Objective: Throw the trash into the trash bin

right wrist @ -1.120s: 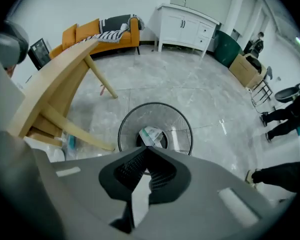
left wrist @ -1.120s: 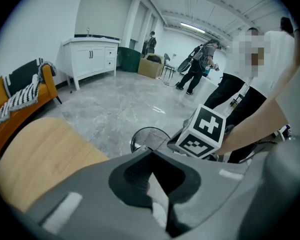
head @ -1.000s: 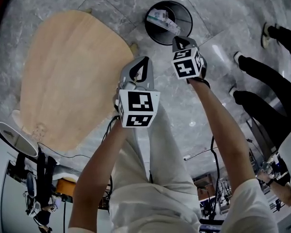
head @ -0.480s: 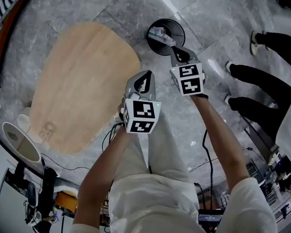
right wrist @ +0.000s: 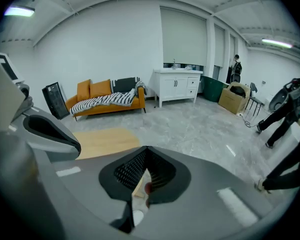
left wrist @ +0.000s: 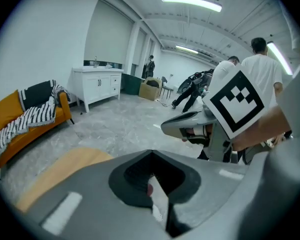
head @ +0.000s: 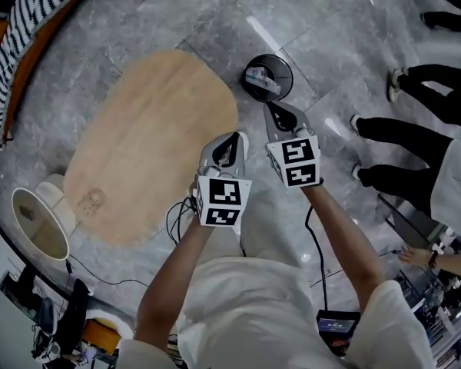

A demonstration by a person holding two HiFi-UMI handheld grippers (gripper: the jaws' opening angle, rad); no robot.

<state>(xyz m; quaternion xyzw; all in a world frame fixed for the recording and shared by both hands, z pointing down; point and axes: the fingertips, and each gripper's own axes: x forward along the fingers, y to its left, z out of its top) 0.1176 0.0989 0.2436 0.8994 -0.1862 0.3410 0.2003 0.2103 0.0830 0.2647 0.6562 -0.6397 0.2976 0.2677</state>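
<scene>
Flanking trash bin (head: 286, 69): table (head: 150, 141), bystanders' legs (head: 399, 133)

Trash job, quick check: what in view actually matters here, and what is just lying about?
Belongs to the job:
- trash bin
- trash already in it
- left claw and right claw, both shut, nothing held

Just lying about:
- wooden table
- striped blanket
- bystanders' legs
</scene>
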